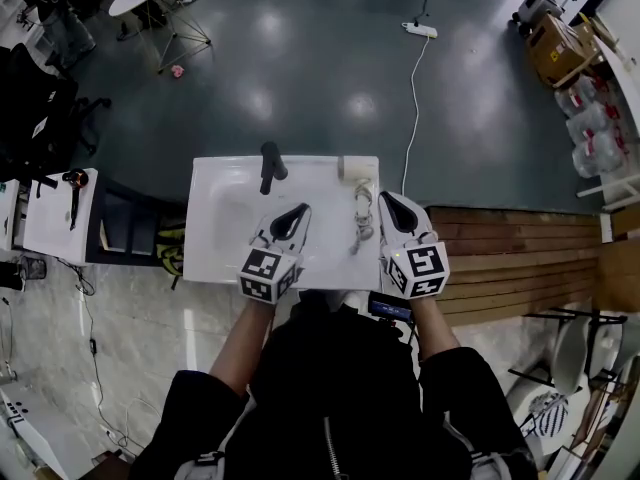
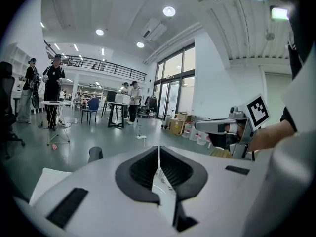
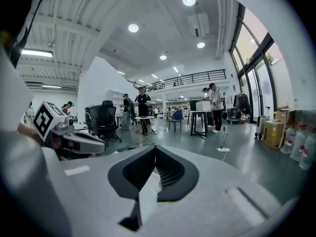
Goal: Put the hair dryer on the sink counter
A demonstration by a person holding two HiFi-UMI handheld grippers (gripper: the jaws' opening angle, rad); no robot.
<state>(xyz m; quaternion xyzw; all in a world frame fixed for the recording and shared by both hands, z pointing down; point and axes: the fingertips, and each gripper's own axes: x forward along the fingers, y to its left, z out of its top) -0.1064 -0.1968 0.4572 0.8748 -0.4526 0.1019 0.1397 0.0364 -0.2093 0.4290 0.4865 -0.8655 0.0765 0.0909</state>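
Note:
A white hair dryer [image 1: 362, 206] with its cord lies on the right part of the white sink counter [image 1: 225, 258], beside the basin. My left gripper [image 1: 298, 213] hovers over the counter's front middle, just left of the dryer, jaws shut and empty [image 2: 158, 152]. On the dryer's other side my right gripper [image 1: 386, 199] is over the counter's right edge, shut too, with nothing between its tips [image 3: 155, 149]. Neither gripper touches the dryer. Each gripper shows in the other's view: the right gripper [image 2: 222, 127] and the left gripper [image 3: 74, 142].
A black faucet [image 1: 270, 166] stands at the counter's back. A white side table [image 1: 55, 228] at the left carries a dark handheld appliance [image 1: 73, 184]. Wooden planks [image 1: 510, 258] lie at the right. A power strip [image 1: 420, 30] and cable lie on the floor beyond. People stand far off.

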